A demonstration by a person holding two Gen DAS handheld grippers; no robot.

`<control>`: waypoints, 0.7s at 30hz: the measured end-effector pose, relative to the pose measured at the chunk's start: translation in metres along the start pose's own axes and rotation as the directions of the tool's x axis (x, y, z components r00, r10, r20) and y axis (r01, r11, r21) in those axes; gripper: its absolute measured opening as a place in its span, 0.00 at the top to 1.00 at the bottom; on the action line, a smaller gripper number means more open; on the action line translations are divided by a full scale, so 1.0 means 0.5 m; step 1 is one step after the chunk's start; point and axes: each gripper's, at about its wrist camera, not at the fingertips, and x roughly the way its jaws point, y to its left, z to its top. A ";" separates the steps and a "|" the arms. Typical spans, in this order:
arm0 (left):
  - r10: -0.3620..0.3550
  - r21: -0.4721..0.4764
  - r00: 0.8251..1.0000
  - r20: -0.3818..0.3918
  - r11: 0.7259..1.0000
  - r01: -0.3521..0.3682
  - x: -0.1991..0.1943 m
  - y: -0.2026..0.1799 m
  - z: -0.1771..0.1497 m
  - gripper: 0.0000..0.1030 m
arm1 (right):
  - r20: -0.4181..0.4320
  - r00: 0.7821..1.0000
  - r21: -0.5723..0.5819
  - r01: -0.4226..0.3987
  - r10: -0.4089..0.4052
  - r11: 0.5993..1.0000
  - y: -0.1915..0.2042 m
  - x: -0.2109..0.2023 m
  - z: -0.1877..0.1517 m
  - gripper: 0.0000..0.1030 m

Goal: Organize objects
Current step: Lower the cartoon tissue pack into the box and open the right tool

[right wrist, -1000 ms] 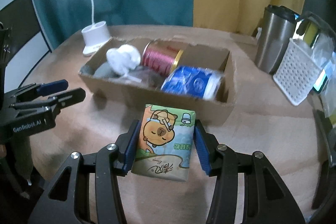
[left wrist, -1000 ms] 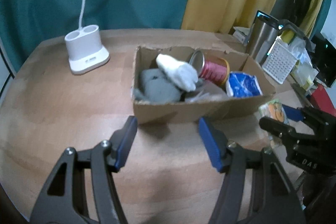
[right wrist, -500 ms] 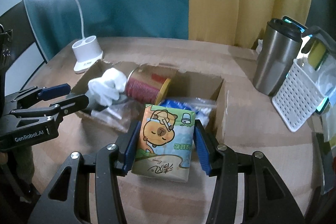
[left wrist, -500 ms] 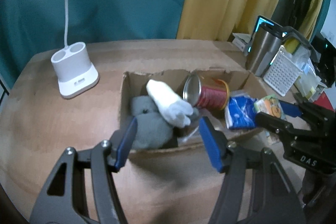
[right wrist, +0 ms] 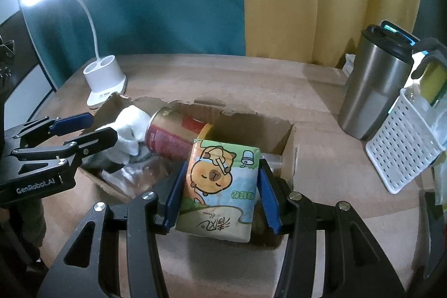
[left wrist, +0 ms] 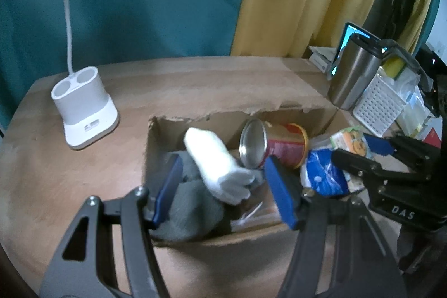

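A teal and yellow curtain hung behind the round wooden table [left wrist: 195,85]. In the left wrist view, I had the left gripper [left wrist: 226,186] parted and empty above the near left of the torn brown cardboard box [left wrist: 321,113], over a white glove [left wrist: 215,158] and grey cloth [left wrist: 192,203]; a red metal can [left wrist: 279,147] and a blue plastic packet [left wrist: 324,175] lay further right, the packet showing only here.

In the right wrist view, I had the right gripper [right wrist: 220,189] clamped on the soft green tissue pack with a cartoon capybara [right wrist: 220,180], over the box's near right end. I judged this the placing step: lower, then release. Only this view showed the pads gripping the pack.
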 end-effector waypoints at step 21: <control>-0.026 -0.005 0.999 -0.035 1.000 0.026 0.060 -0.004 0.021 0.39 | -0.043 0.999 0.021 0.023 -0.022 1.000 -0.021 0.092 0.044 0.39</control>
